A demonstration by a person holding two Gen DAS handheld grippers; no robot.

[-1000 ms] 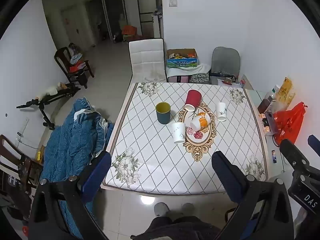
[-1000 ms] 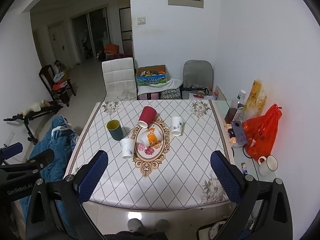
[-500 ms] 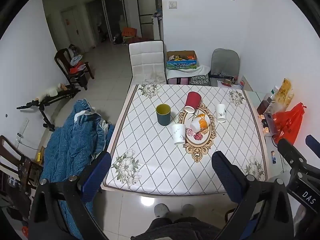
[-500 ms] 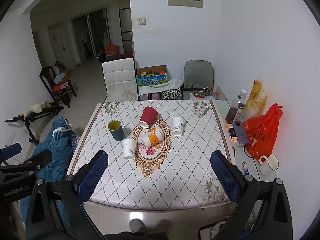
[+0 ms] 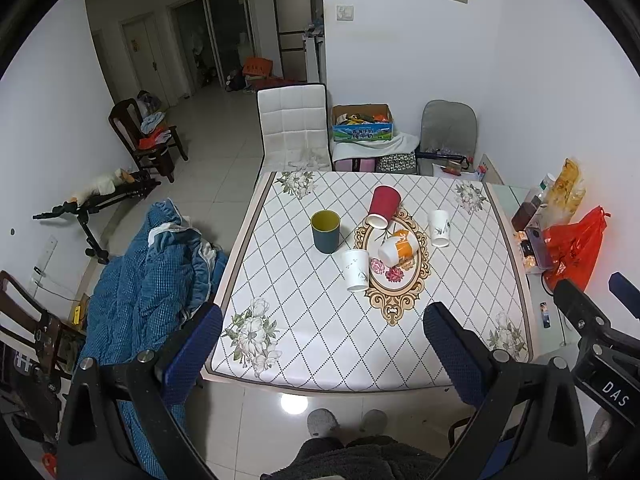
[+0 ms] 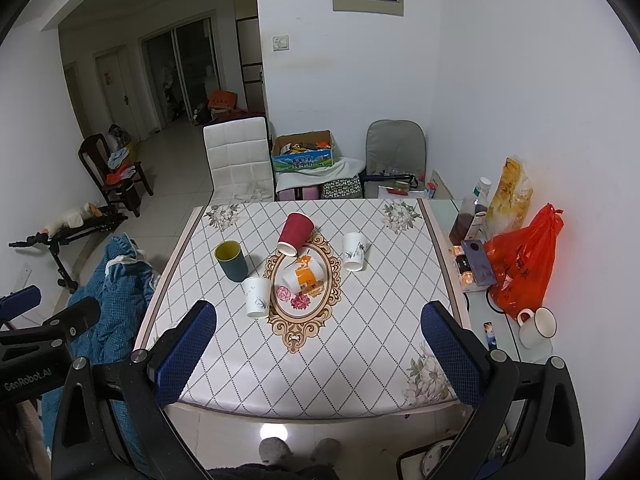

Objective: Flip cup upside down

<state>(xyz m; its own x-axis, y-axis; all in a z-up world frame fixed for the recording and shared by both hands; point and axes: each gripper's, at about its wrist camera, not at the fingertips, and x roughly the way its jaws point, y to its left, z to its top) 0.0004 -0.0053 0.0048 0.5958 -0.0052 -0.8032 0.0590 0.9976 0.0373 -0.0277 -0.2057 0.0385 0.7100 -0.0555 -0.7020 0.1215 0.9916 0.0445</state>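
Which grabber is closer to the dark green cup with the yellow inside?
Left, probably. The left gripper hangs at the table's near edge, roughly in line with the green cup. The right gripper sits farther to the cup's right.

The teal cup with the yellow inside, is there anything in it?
The teal cup stands upright on the table. Only its yellow inner wall shows near the rim; the bottom is hidden, so I cannot tell.
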